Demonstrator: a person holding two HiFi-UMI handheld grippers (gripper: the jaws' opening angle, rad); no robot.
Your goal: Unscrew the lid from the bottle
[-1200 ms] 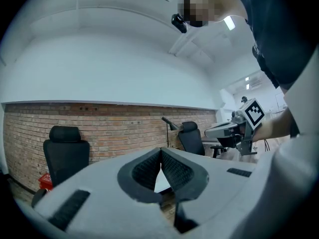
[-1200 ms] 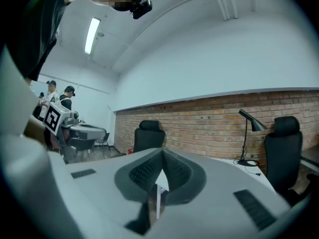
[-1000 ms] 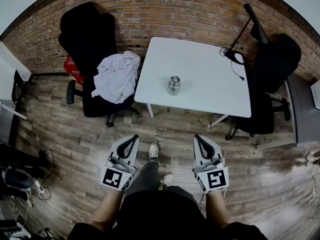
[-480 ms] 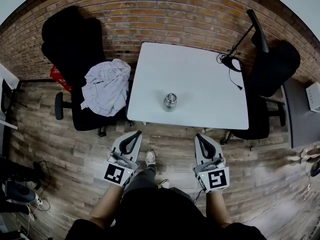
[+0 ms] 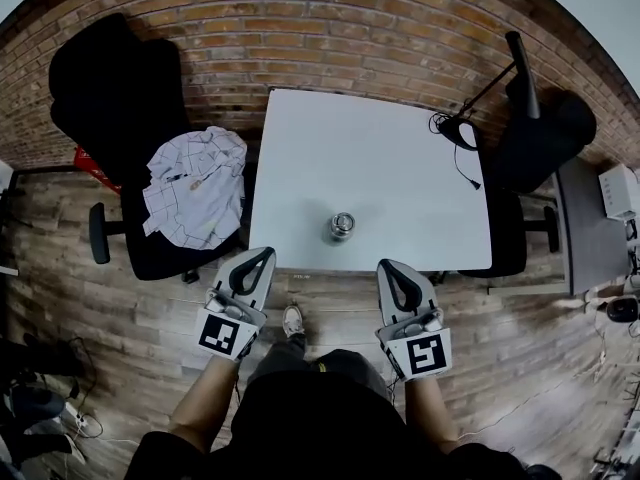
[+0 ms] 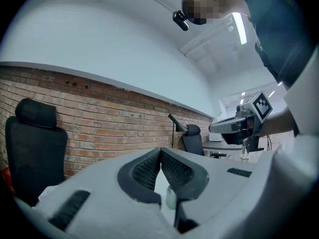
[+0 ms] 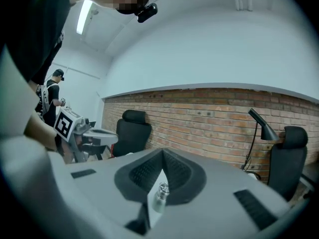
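Observation:
A small steel bottle [image 5: 342,226] with its lid on stands upright near the front edge of the white table [image 5: 390,158]. Both grippers hover short of that edge, over the wooden floor. My left gripper [image 5: 263,255] is shut and holds nothing, its tip a little left of and before the bottle. The right gripper [image 5: 385,265] is likewise shut and empty, just right of the bottle. In the left gripper view the bottle [image 6: 171,197] peeks below the closed pads of the left gripper [image 6: 160,151]. From behind the shut right gripper [image 7: 162,153], the bottle [image 7: 160,196] shows in the right gripper view.
A black office chair [image 5: 120,98] with a checked shirt [image 5: 195,183] draped on it stands left of the table. Another black chair [image 5: 545,133] and a black desk lamp [image 5: 495,73] with its cable are at the right. A brick wall [image 5: 330,28] runs behind.
The table and bottle have come much closer to both grippers as the person stepped forward. Both grippers stay shut and empty.

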